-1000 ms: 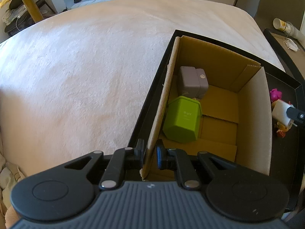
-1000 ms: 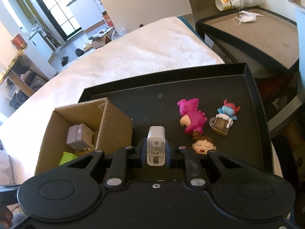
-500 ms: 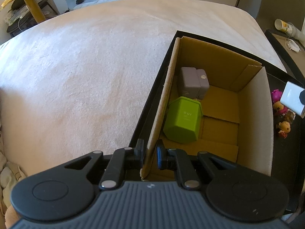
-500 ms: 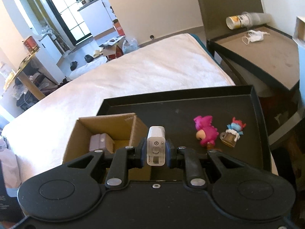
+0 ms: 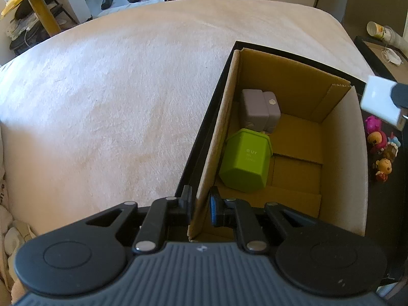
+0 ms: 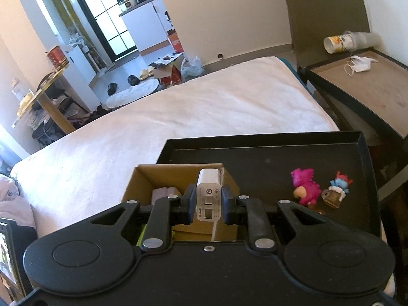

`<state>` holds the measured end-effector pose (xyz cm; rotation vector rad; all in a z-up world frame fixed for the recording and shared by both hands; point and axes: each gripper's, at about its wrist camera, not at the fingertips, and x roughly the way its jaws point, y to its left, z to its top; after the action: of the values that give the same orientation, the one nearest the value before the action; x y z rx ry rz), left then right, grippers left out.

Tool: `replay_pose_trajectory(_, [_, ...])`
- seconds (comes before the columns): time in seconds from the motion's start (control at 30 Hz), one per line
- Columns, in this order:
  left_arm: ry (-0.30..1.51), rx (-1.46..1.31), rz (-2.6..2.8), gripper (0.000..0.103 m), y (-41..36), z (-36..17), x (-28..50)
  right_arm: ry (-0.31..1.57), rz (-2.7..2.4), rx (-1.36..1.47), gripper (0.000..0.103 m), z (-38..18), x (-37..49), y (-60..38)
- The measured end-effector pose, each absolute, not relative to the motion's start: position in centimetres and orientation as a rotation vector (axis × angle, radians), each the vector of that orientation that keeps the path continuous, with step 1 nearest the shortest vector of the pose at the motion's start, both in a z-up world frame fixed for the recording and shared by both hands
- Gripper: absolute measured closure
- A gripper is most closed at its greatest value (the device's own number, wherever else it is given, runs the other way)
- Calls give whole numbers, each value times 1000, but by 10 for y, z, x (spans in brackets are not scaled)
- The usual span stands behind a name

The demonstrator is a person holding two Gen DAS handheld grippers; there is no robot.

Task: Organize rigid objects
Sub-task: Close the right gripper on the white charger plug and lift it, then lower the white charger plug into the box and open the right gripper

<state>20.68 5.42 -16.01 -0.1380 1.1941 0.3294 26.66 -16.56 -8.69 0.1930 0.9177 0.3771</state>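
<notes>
The step in hand looks like the carry: the right gripper (image 6: pixel 209 205) is clamped on a white charger (image 6: pixel 208 199), its pads pressing the two sides, and it hangs above the near right part of the cardboard box (image 5: pixel 341 153), roughly over the right wall. The left gripper (image 5: pixel 200 204) is pinched narrow on the box's left wall near the near corner, steadying it on the black tray (image 6: pixel 267 153).

Inside the box, a grey adapter (image 5: pixel 257 107) sits toward the far left, with a green case (image 5: pixel 244 163) just nearer and touching or almost touching it. The right half of the floor is bare cardboard — the likely landing spot.

The next move calls for shifting the charger further left, clear of the right wall, lowering it into that free half, and only then letting the jaws part. The wall is the main obstacle; a catch on its rim could tip the charger or nudge the box.

On the tray to the right of the box stand small figurines — a pink bird (image 6: pixel 304 187), a blue figure with a mug (image 6: pixel 336 190), and one or two more that I cannot make out well. Beyond, on a side table (image 6: pixel 369 94), lie a paper cup (image 6: pixel 334 42) and a face mask (image 6: pixel 359 65), well apart from the work.
</notes>
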Motion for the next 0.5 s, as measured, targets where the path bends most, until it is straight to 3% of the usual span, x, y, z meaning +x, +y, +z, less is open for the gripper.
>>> replay_pose_trajectory(0.5, [1190,-141,346,90,55,-162,207,969,462,21,83,-92,265,-115])
